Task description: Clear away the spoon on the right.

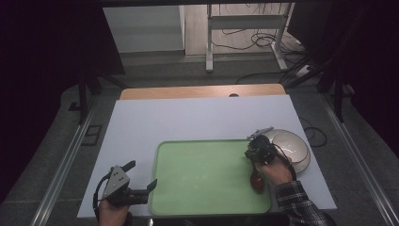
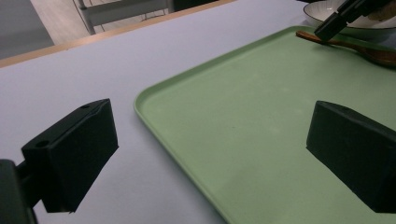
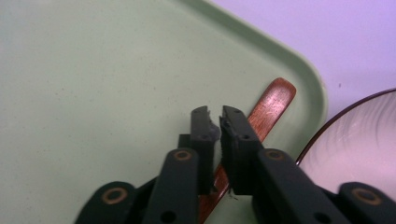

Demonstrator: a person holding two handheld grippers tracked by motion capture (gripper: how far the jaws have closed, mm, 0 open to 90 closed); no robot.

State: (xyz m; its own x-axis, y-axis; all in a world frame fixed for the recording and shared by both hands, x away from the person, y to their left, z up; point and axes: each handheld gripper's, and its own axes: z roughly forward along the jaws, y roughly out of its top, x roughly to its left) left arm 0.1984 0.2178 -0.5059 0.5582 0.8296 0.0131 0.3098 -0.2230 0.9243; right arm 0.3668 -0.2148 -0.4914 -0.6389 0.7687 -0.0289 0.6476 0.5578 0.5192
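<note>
A dark wooden spoon [image 1: 257,181] [image 3: 273,103] [image 2: 376,54] lies on the green tray [image 1: 202,174] [image 3: 93,70] [image 2: 261,121], near its right edge. My right gripper [image 1: 254,157] [image 3: 214,116] hangs right over the spoon's handle, pointing down. Only a narrow gap shows between its jaws, with nothing in it, and the handle runs underneath and behind them. My left gripper [image 1: 141,174] [image 2: 215,149] is wide open and empty at the tray's near left corner, one jaw over the white table and the other over the tray.
A white bowl with a dark rim [image 1: 294,147] [image 3: 369,140] [image 2: 322,11] sits on the table just right of the tray. The white tabletop [image 1: 188,117] extends back to a wooden strip. Table legs and cables lie on the floor beyond.
</note>
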